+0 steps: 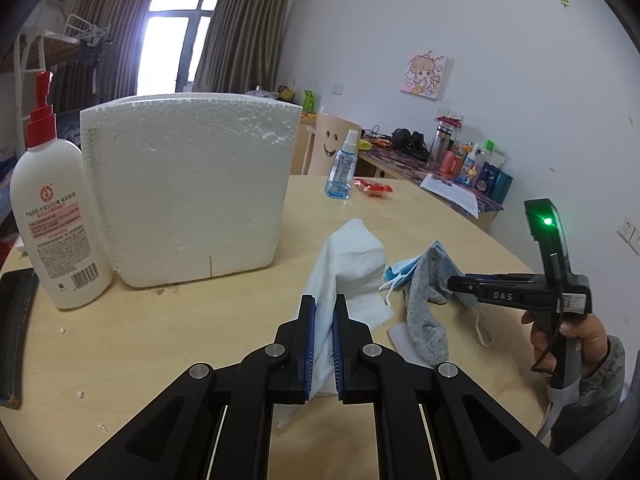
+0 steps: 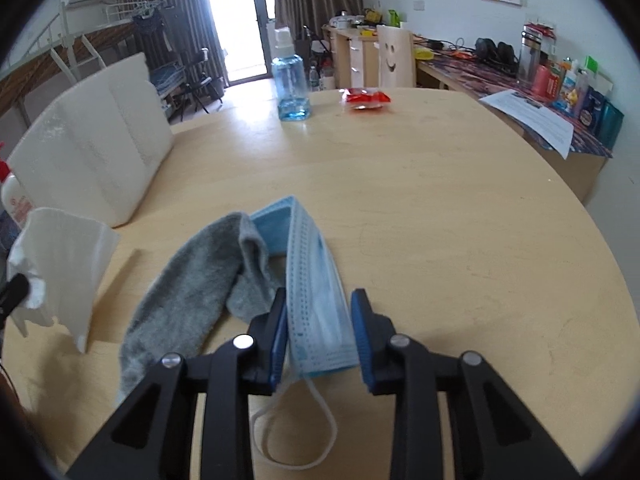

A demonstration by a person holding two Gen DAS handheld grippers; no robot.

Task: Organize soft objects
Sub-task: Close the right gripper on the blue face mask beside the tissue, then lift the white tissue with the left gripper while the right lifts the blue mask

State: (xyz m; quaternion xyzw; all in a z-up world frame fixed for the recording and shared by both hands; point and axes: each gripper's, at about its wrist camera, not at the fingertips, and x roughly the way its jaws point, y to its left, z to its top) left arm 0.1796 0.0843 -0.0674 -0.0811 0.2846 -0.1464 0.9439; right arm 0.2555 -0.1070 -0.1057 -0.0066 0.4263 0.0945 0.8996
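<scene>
Tongs (image 1: 324,312) pinch tissue (image 1: 352,256) — mask (image 2: 316,292) straddled.

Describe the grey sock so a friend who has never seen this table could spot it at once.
Start at the big white foam block on the wooden table, then look at the pile of soft things lying in front of it. The grey sock lies between a white cloth and a blue face mask, overlapping the mask. It is the only grey, fuzzy piece there.
</scene>
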